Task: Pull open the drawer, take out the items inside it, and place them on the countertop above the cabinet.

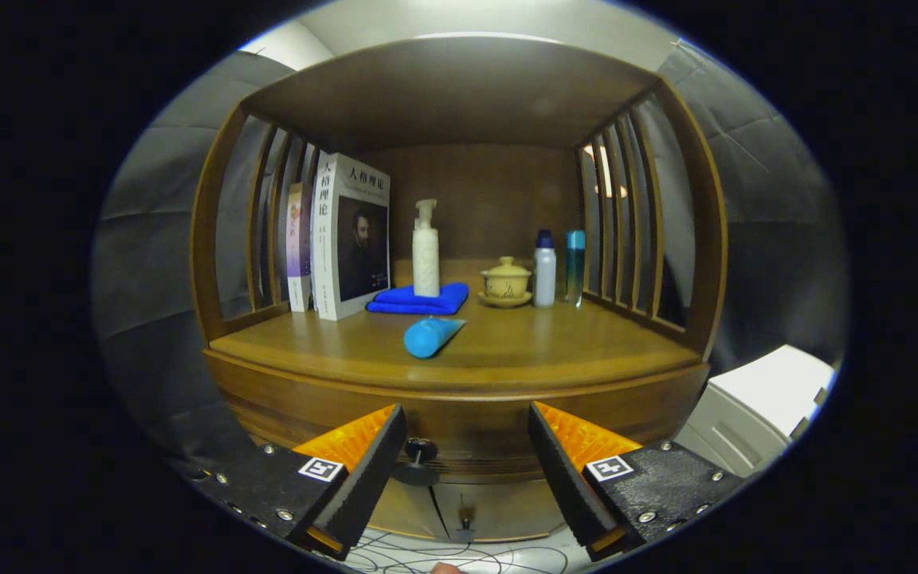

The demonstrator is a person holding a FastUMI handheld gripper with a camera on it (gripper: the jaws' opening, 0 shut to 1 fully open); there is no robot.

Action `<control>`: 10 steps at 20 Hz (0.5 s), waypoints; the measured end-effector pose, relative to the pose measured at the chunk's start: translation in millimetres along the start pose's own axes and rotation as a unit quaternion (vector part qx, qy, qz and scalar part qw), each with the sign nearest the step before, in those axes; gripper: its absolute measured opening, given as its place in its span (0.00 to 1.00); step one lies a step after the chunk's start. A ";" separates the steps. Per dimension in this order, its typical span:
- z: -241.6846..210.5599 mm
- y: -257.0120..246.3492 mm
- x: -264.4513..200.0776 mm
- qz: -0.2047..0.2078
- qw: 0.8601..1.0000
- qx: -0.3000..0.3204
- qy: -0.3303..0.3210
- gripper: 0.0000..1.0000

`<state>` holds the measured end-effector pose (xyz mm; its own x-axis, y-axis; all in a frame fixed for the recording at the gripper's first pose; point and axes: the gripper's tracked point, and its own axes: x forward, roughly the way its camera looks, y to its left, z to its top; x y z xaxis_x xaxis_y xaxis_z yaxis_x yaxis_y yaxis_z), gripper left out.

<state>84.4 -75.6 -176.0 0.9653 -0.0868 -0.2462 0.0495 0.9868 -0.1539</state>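
Gripper view: claw (467, 446) open, drawer (467, 430) closed, knob (421, 451) between fingers.

Cabinet (459, 375) is glossy brown wood. Towel (419, 300) is soft blue cloth. Gripper (467, 454) fingers (363, 470), wide apart, have ribbed orange plastic and matt black pads.

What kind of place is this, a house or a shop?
Probably a pretend home corner in a booth: a wooden cabinet holding books, a tea cup and bottles. The open gripper faces its drawer knob.
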 end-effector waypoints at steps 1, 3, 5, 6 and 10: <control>18.4 -4.7 -7.4 0.001 1.000 -0.002 -0.012 0.95; 58.3 -14.2 -26.8 -0.001 0.999 -0.002 -0.038 0.95; 93.2 -20.6 -46.3 -0.002 0.998 0.000 -0.059 0.95; 111.1 -26.2 -56.8 -0.006 0.997 0.000 -0.073 0.95; 162.5 -32.7 -95.6 -0.018 0.994 0.005 -0.104 0.95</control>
<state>32.2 -77.5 8.0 0.9948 -0.0941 -0.0378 0.0875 0.9849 -0.1496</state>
